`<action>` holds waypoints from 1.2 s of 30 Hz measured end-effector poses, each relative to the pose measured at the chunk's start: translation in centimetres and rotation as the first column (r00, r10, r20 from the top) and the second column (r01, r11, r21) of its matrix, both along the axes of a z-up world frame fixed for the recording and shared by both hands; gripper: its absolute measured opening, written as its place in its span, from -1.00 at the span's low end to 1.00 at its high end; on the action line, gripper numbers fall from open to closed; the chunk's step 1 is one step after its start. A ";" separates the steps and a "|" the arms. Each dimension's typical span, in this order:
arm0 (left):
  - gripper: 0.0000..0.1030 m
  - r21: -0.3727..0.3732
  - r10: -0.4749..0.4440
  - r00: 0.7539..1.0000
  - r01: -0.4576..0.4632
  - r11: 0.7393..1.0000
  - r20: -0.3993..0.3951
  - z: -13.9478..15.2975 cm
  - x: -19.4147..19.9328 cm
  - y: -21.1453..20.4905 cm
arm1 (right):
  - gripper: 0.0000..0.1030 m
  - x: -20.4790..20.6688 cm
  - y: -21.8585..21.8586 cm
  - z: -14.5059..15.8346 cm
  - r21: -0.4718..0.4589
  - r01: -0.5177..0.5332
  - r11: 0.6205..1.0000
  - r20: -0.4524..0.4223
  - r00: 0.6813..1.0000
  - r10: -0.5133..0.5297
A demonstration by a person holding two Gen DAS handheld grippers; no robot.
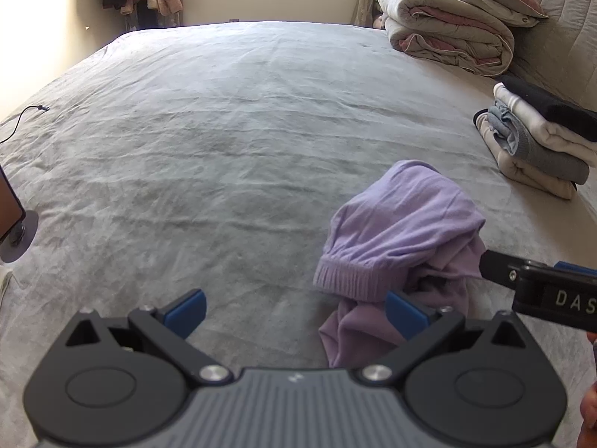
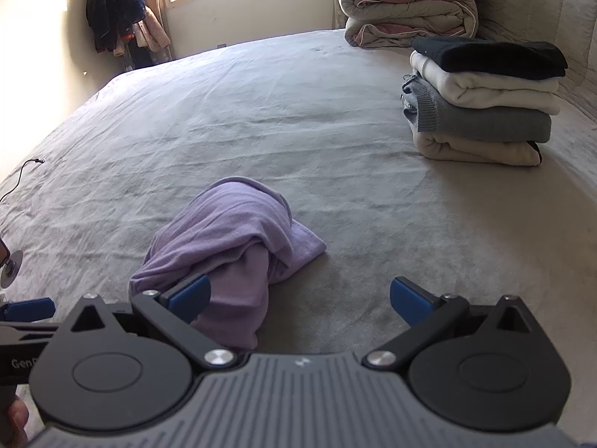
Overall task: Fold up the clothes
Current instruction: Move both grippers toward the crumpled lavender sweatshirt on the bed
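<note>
The crumpled sweater is a plain pale lilac with a ribbed hem, lying on a bed sheet of soft, unpatterned grey. The stack of folded clothes runs from black on top through white and mid-grey knit to cream at the bottom, while the folded comforter behind it is beige-grey with dusty pink showing between its layers. Both the left gripper and the right gripper are matte black with blue finger pads and a grey ribbed body.

One purple garment (four folded)
</note>
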State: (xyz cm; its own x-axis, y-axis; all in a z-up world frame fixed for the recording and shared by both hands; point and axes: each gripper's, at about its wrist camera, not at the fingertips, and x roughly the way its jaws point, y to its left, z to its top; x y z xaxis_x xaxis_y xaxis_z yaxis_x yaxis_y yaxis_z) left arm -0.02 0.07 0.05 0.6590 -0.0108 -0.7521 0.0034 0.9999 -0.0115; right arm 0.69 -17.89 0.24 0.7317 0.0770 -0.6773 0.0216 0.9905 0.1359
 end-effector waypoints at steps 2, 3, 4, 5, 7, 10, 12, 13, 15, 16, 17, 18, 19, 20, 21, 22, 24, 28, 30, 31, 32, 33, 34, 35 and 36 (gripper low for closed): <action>0.99 -0.004 0.001 1.000 -0.001 1.000 0.002 0.1 -0.1 0.1 | 1.00 0.1 0.0 -0.1 -0.003 0.002 1.000 -0.007 1.000 -0.002; 0.99 -0.002 0.002 1.000 -0.002 1.000 0.004 0.2 -0.1 0.2 | 1.00 0.1 0.0 -0.1 -0.005 0.003 1.000 -0.010 1.000 -0.003; 0.99 -0.002 0.000 1.000 0.000 1.000 0.003 0.0 0.0 0.3 | 1.00 0.1 0.0 -0.1 -0.006 0.004 1.000 -0.014 1.000 -0.004; 0.99 -0.003 -0.003 1.000 0.003 1.000 0.001 -0.2 0.0 0.4 | 1.00 0.1 0.0 -0.1 -0.008 0.005 1.000 -0.017 1.000 -0.005; 0.99 -0.006 -0.001 1.000 0.001 1.000 -0.004 -0.1 0.1 0.3 | 1.00 0.2 0.1 -0.2 -0.011 0.007 1.000 -0.024 1.000 -0.007; 0.99 -0.013 0.004 1.000 -0.004 1.000 -0.011 0.0 0.1 0.4 | 1.00 0.3 0.1 -0.3 -0.020 0.010 1.000 -0.035 0.999 -0.010; 0.99 -0.017 0.011 1.000 -0.011 1.000 -0.013 0.0 0.2 0.7 | 1.00 0.5 0.1 -0.5 -0.033 0.008 0.999 -0.048 0.999 -0.009; 0.99 -0.020 0.014 1.000 -0.015 1.000 -0.015 0.0 0.2 0.8 | 1.00 0.4 0.1 -0.5 -0.040 0.004 0.999 -0.049 0.999 -0.006; 0.99 -0.024 0.022 1.000 -0.022 0.999 -0.018 -0.1 0.2 1.1 | 1.00 0.3 0.3 -0.5 -0.052 -0.009 0.999 -0.051 0.999 0.006; 0.99 -0.021 0.028 0.999 -0.029 0.999 -0.016 -0.2 0.2 1.1 | 1.00 0.3 0.4 -0.4 -0.058 -0.014 0.998 -0.052 0.999 0.011; 0.99 -0.018 0.035 0.999 -0.035 0.999 -0.015 -0.2 0.2 1.1 | 1.00 0.3 0.5 -0.4 -0.064 -0.017 0.998 -0.053 0.999 0.013; 0.99 -0.017 0.040 0.999 -0.040 0.999 -0.014 -0.3 0.3 1.1 | 1.00 0.3 0.5 -0.4 -0.069 -0.020 0.997 -0.053 0.998 0.016; 0.99 -0.015 0.045 0.999 -0.045 0.999 -0.014 -0.3 0.3 1.2 | 1.00 0.3 0.6 -0.3 -0.073 -0.022 0.997 -0.054 0.998 0.019; 0.99 -0.015 0.048 0.999 -0.048 0.999 -0.014 -0.3 0.4 1.2 | 1.00 0.3 0.6 -0.3 -0.076 -0.024 0.997 -0.055 0.998 0.020; 0.99 -0.015 0.051 0.999 -0.051 0.999 -0.015 -0.4 0.4 1.3 | 1.00 0.3 0.5 -0.2 -0.077 -0.024 0.997 -0.054 0.998 0.020; 0.99 -0.015 0.054 0.998 -0.054 0.998 -0.016 -0.4 0.5 1.3 | 1.00 0.3 0.5 -0.2 -0.077 -0.024 0.997 -0.053 0.998 0.020; 0.99 -0.016 0.060 0.998 -0.060 0.998 -0.017 -0.4 0.5 1.5 | 1.00 0.3 0.4 -0.1 -0.076 -0.024 0.997 -0.053 0.998 0.020; 0.99 -0.020 0.070 0.997 -0.070 0.997 -0.020 -0.4 0.7 1.8 | 1.00 0.3 0.3 0.0 -0.075 -0.020 0.997 -0.051 0.999 0.016; 0.99 -0.022 0.074 0.997 -0.074 0.997 -0.020 -0.4 0.7 1.9 | 1.00 0.4 0.2 0.1 -0.072 -0.018 0.997 -0.053 0.999 0.014; 0.99 -0.021 0.074 0.997 -0.074 0.997 -0.020 -0.4 0.8 1.9 | 1.00 0.4 0.1 0.1 -0.071 -0.017 0.997 -0.053 0.998 0.013; 0.99 -0.020 0.073 0.997 -0.074 0.997 -0.020 -0.4 0.8 1.8 | 1.00 0.4 0.1 0.1 -0.070 -0.016 0.997 -0.053 0.999 0.012; 0.99 -0.019 0.072 0.997 -0.073 0.997 -0.020 -0.4 0.8 1.9 | 1.00 0.4 0.1 0.1 -0.070 -0.015 0.997 -0.053 0.999 0.011; 0.99 -0.018 0.071 0.997 -0.072 0.997 -0.020 -0.4 0.8 1.8 | 1.00 0.4 0.1 0.1 -0.070 -0.015 0.997 -0.053 0.999 0.011; 0.99 -0.017 0.070 0.997 -0.070 0.997 -0.019 -0.4 0.7 1.8 | 1.00 0.4 0.2 0.1 -0.071 -0.015 0.997 -0.052 0.999 0.012; 0.99 -0.018 0.070 0.997 -0.070 0.997 -0.020 -0.4 0.8 1.8 | 1.00 0.4 0.2 0.1 -0.071 -0.016 0.997 -0.052 0.999 0.012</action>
